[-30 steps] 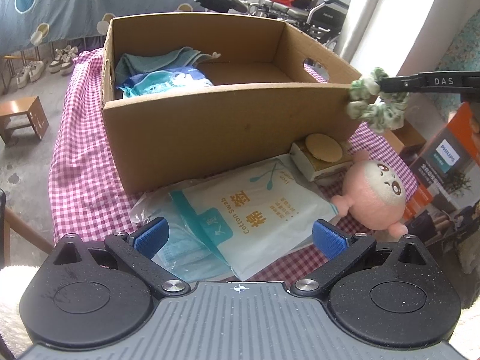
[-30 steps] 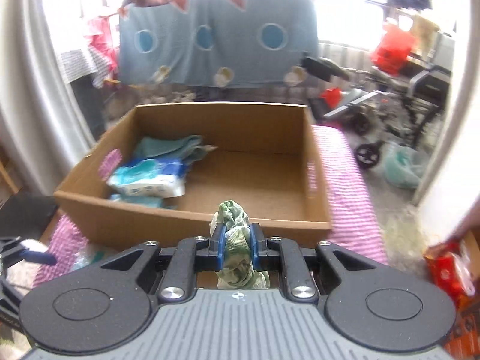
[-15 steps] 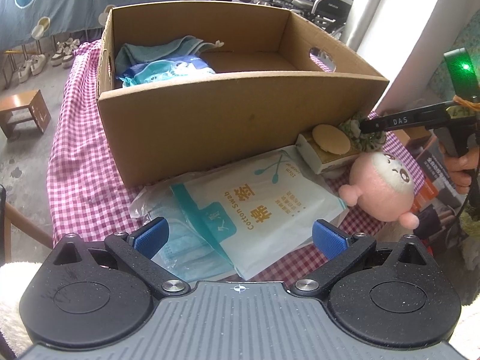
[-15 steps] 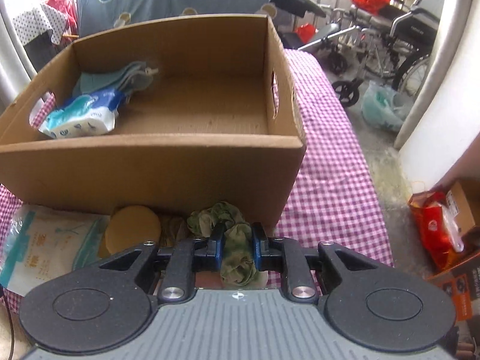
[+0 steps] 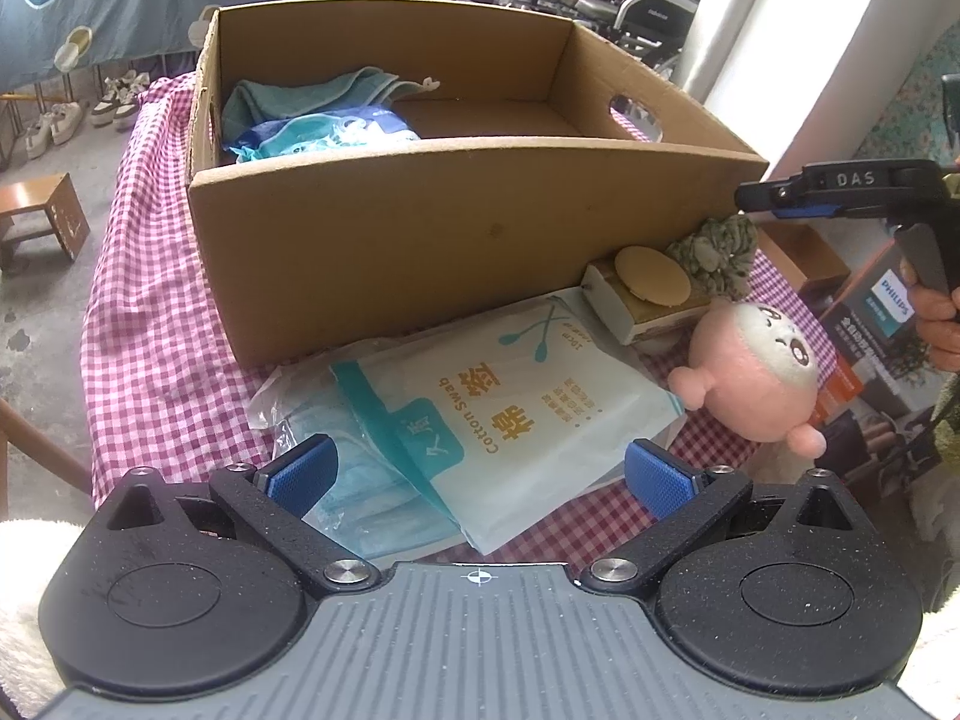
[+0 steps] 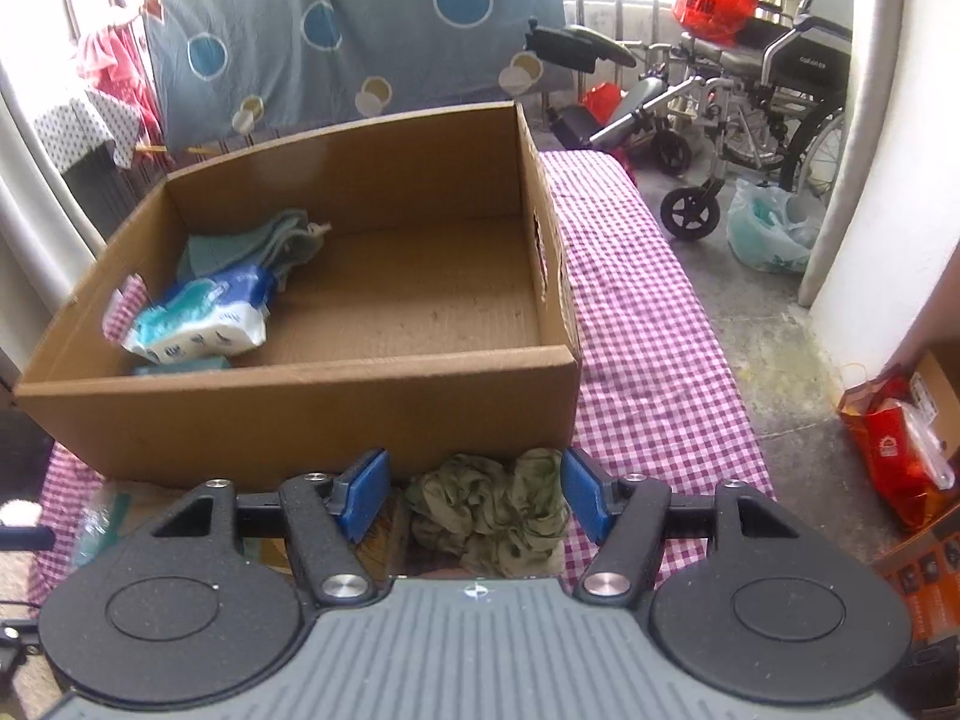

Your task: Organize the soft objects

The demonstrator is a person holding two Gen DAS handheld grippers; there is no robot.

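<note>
Right gripper releasing the green scrunchie beside the cardboard box.

Your right gripper (image 6: pixel 474 495) has just been opening its jaws; the green scrunchie (image 6: pixel 489 507) is lying between the blue pads on the checked tablecloth (image 6: pixel 648 330), against the cardboard box (image 6: pixel 300 414). Your left gripper (image 5: pixel 477 474) is hovering with jaws wide apart above the cotton swab packet (image 5: pixel 510 396), holding nothing.

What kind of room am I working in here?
Probably a lived-in home, perhaps a balcony or storage corner: a wheelchair, a hanging bedsheet, shoes on the bare floor.
</note>
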